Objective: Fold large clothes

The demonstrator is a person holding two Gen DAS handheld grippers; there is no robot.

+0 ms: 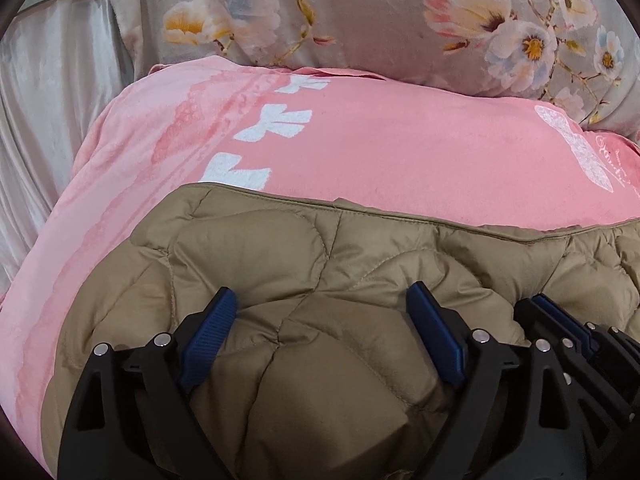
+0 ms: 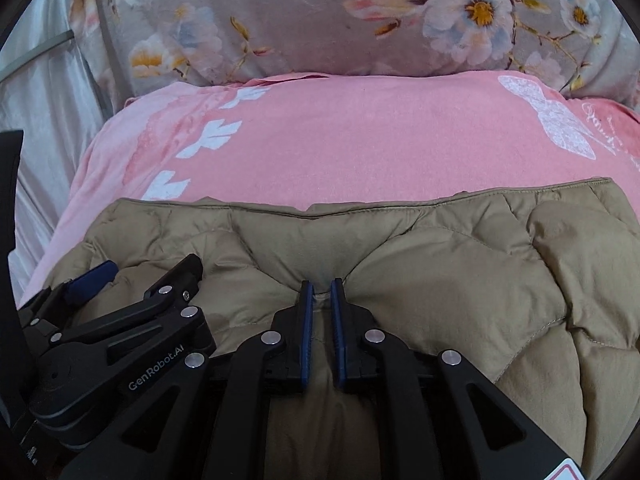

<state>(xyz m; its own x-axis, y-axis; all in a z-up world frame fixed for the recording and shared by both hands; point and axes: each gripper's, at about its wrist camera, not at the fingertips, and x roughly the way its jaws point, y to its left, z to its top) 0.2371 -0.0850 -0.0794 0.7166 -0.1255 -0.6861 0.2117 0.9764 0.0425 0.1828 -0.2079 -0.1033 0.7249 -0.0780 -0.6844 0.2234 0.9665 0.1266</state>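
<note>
Lying across a pink sheet [image 1: 380, 140] on a bed: a tan quilted jacket [image 1: 280, 264], filling the 6 o'clock half of both views, its stitched edge running from 9 to 3 o'clock. Working side by side on it, probably so the bulky padding can be gathered and turned as one: two grippers, nearly touching. Spreading wide over a puffy panel: the left gripper [image 1: 324, 344], blue pads [image 1: 206, 344] released, resting on the fabric and clasping nothing. Pinching a small ridge of jacket fabric between near-closed blue pads [image 2: 307, 332]: the right gripper [image 2: 322, 296], creases radiating from the pinch toward 12 o'clock. Showing at 8 o'clock in the right wrist view: the left gripper [image 2: 140, 280] again, angled inward. Looking soft, thick and springy: the jacket, with diamond stitching and rounded pockets of fill, likely to puff back up after pressing. Sitting beyond the sheet at 12 o'clock: a grey floral pillow [image 1: 360, 12]. Hanging at 9 o'clock: pale satin drapery [image 1: 52, 92].
</note>
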